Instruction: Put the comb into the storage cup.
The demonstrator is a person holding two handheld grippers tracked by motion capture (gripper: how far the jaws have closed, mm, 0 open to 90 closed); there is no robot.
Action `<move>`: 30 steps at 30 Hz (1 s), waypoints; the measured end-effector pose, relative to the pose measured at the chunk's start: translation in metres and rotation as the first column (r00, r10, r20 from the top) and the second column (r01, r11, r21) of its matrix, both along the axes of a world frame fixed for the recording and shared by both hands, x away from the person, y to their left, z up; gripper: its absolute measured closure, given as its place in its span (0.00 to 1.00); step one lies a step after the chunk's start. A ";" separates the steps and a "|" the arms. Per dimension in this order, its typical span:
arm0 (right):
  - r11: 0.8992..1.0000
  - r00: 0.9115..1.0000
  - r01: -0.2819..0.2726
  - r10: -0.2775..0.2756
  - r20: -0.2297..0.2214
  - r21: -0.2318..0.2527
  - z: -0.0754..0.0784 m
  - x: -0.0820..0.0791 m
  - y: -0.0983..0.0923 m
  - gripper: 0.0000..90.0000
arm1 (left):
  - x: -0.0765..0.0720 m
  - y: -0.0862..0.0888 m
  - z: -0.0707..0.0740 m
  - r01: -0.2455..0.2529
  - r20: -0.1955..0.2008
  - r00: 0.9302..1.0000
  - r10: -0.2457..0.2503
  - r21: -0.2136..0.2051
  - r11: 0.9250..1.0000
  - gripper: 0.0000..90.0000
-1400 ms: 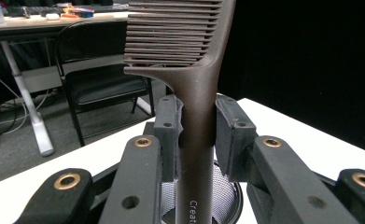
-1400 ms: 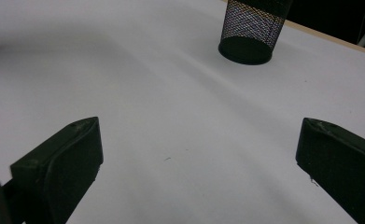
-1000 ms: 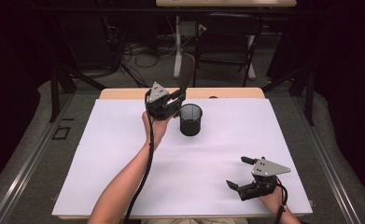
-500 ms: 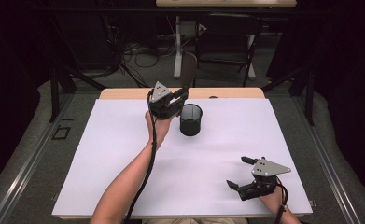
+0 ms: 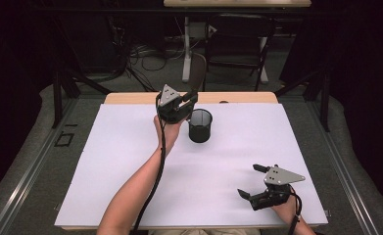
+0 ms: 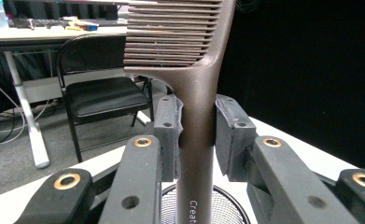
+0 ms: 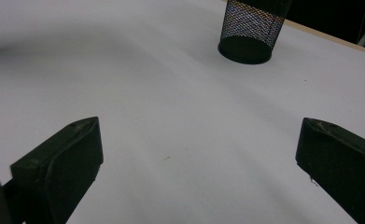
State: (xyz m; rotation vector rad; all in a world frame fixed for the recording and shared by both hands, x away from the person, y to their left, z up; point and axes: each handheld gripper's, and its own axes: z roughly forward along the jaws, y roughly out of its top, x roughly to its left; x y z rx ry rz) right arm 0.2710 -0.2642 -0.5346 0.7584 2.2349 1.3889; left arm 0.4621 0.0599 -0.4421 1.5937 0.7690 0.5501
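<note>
A brown comb [image 6: 196, 70] stands upright with its teeth at the top, and my left gripper [image 6: 196, 122] is shut on its handle. In the high view the left gripper [image 5: 185, 101] is held above the table at the back, just left of a black mesh cup [image 5: 200, 126], and the comb [image 5: 198, 73] rises from it. The cup's rim [image 6: 229, 207] lies directly below the comb handle. My right gripper [image 5: 248, 180] rests low near the front right corner, open with nothing between its jaws. Seen from the right gripper [image 7: 201, 135], the cup [image 7: 255, 28] stands far ahead.
A white sheet [image 5: 130, 171] covers the table, with a strip of wooden edge [image 5: 130, 98] at the back. Beyond the table are a black chair [image 6: 101, 95], a desk leg [image 6: 28, 121] and cables on the floor. Dark curtains close off the sides.
My left gripper with the comb has shifted slightly right, closer to the mesh cup. The right gripper has stayed still.
</note>
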 end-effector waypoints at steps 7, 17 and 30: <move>1.000 1.000 0.000 0.000 -0.001 0.000 0.000 0.000 0.000 0.00 | 0.005 -0.003 0.001 0.016 -0.004 1.000 -0.016 0.004 1.000 0.80; 1.000 1.000 0.001 -0.001 -0.005 0.001 0.000 0.000 -0.001 0.00 | 0.012 -0.006 0.002 0.046 -0.002 0.999 -0.046 0.014 0.999 0.80; 1.000 1.000 0.002 -0.002 -0.004 0.000 -0.001 0.001 0.000 0.00 | 0.018 -0.007 -0.002 0.062 0.012 0.998 -0.063 0.028 0.998 0.80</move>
